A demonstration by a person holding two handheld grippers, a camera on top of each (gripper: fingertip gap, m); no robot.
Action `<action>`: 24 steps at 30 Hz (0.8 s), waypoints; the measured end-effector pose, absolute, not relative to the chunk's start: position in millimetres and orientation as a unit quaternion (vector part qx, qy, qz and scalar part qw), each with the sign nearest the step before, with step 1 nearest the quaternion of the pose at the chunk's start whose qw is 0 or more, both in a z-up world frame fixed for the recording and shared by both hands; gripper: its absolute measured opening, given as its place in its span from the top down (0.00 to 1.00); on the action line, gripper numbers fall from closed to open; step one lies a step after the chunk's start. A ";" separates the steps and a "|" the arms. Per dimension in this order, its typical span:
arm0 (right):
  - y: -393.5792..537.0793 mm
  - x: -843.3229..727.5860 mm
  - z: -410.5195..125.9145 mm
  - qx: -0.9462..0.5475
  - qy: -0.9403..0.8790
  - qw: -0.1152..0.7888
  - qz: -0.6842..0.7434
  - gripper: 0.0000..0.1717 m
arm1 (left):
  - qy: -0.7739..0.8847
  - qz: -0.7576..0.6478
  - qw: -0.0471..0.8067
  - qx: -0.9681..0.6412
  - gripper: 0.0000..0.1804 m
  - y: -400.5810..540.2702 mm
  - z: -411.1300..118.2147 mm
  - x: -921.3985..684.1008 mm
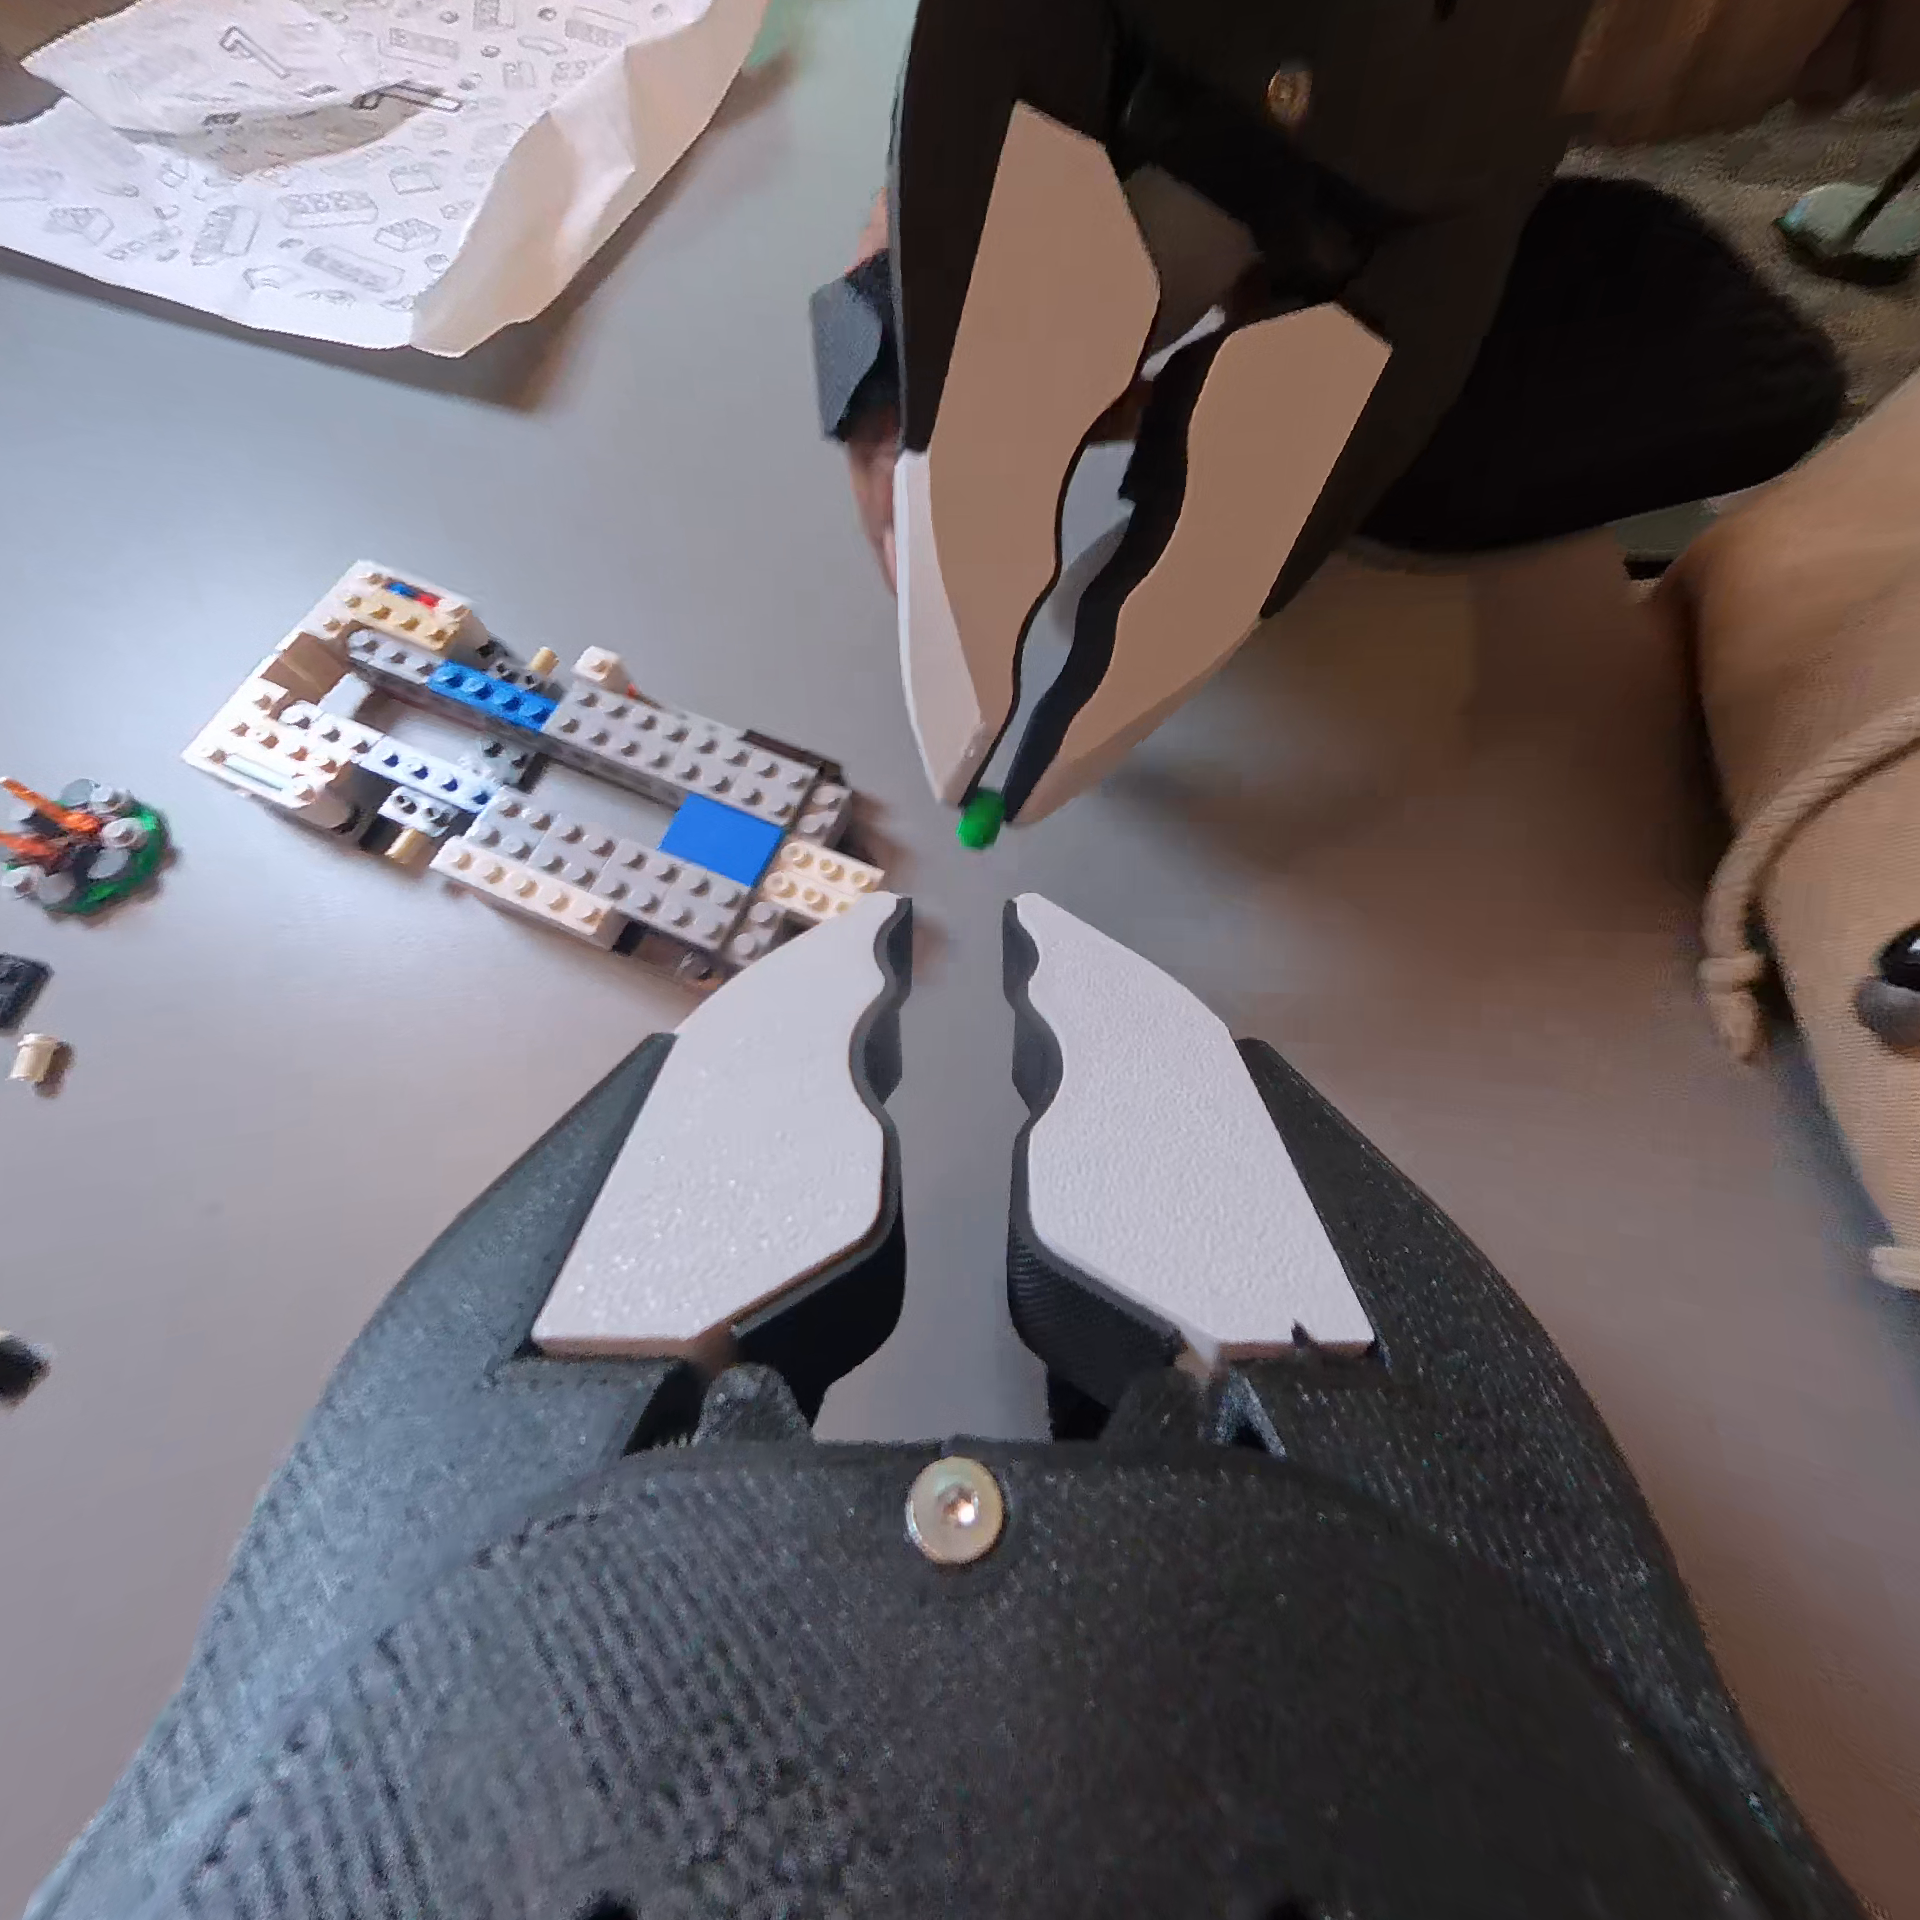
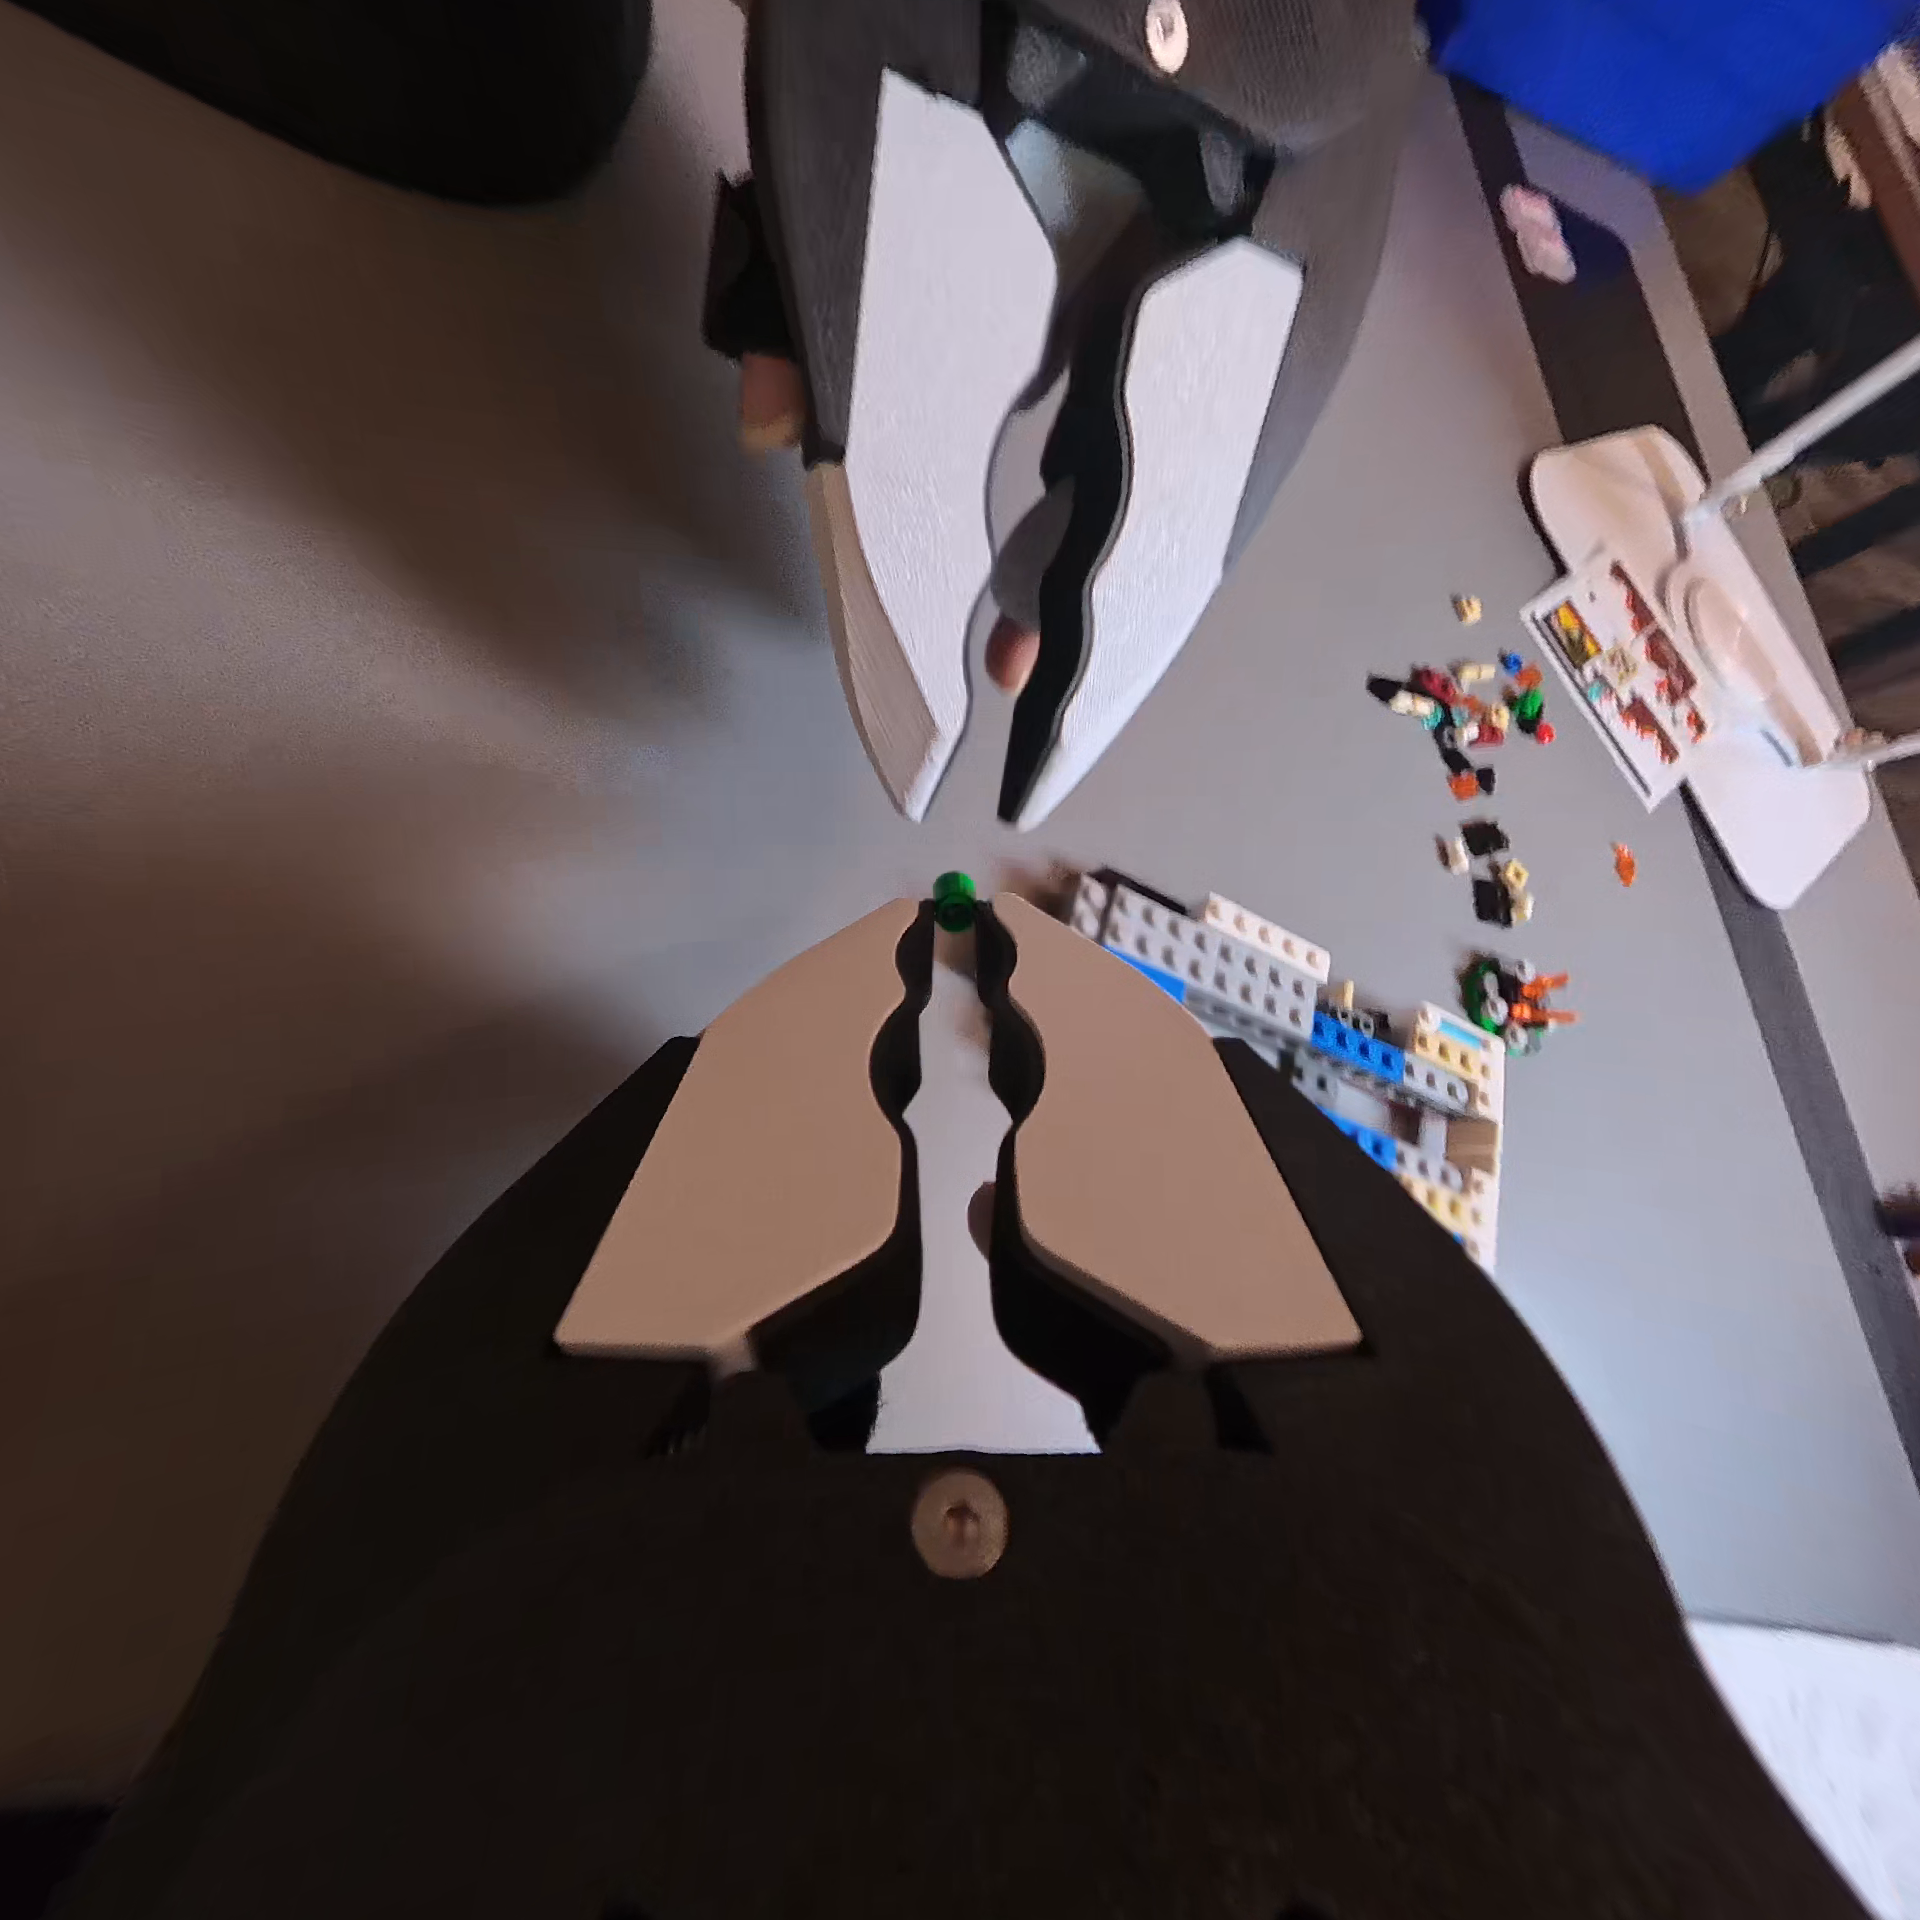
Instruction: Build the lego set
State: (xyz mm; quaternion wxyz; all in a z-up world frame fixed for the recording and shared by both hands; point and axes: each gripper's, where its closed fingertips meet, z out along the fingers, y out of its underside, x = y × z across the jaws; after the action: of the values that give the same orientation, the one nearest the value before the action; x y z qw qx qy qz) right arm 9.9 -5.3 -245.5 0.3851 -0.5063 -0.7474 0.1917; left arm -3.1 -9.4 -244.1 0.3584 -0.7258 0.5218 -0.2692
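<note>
**Green stud pinched at the tips of 1 claw, the other claw empty and facing it**

Grey worktop fills both views, with a crumpled printed paper bag at its far corner and a beige cloth pouch with a drawstring lying at the side.

The right claw is clenched on a small round green stud: both pads press its sides at the very fingertips, and most of the piece pokes out past them. Its long axis runs along the fingers, so the free end points straight at the left claw.

The left claw stands released, nothing between its 2 fingers, only bare worktop showing through the gap. The 2 claws face tip to tip, near but apart, with the stud in the space between them and closer to the right one that carries it.

Just beside both sets of tips lies a flat brick assembly of grey, white and blue plates, its near corner right next to the left claw's fingers. A small green round build with orange bits and scattered loose pieces sit further off, well apart from either claw.
</note>
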 end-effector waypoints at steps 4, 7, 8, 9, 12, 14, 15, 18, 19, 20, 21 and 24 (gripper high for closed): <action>14.5 24.4 -258.1 -0.550 -0.748 0.336 0.160 0.96 | 0.535 -0.197 0.368 -0.735 0.84 17.9 -257.4 -17.6; 17.8 17.1 -264.6 -0.547 -0.766 0.309 0.133 0.95 | 0.576 -0.151 0.360 -0.718 0.77 32.9 -266.4 -17.2; 19.5 15.6 -267.7 -0.545 -0.774 0.299 0.119 0.95 | 0.585 -0.147 0.353 -0.715 0.75 34.7 -268.7 -14.9; 20.4 14.8 -270.3 -0.543 -0.780 0.290 0.110 0.95 | 0.591 -0.146 0.350 -0.712 0.73 36.7 -270.4 -12.8; 22.8 15.1 -275.4 -0.545 -0.788 0.269 0.094 0.95 | 0.596 -0.153 0.346 -0.708 0.74 37.3 -274.4 -8.2; 23.8 16.6 -276.5 -0.543 -0.793 0.261 0.085 0.95 | 0.596 -0.154 0.351 -0.706 0.74 36.2 -276.5 -7.0; 24.0 17.0 -276.5 -0.543 -0.795 0.258 0.082 0.95 | 0.595 -0.152 0.356 -0.704 0.75 36.6 -276.6 -6.8; 24.4 17.1 -276.8 -0.542 -0.797 0.257 0.070 0.95 | 0.593 -0.155 0.360 -0.703 0.75 36.6 -276.7 -6.7; 24.5 17.4 -276.8 -0.539 -0.800 0.258 0.063 0.95 | 0.593 -0.156 0.360 -0.703 0.75 36.5 -276.6 -6.5; 24.7 17.5 -276.9 -0.535 -0.802 0.260 0.055 0.95 | 0.591 -0.158 0.362 -0.703 0.75 36.5 -276.5 -6.2; 24.8 17.6 -277.0 -0.532 -0.804 0.261 0.048 0.95 | 0.590 -0.159 0.363 -0.703 0.75 36.5 -276.5 -6.1; 24.9 17.5 -277.3 -0.523 -0.810 0.263 0.026 0.95 | 0.586 -0.162 0.364 -0.706 0.75 36.6 -276.2 -5.6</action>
State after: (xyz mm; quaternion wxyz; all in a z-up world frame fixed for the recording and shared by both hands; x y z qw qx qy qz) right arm 17.5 24.9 -277.3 0.2634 -0.5228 -0.8103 0.0262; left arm -5.6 36.6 -276.2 0.3636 -0.7056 0.5862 -0.1622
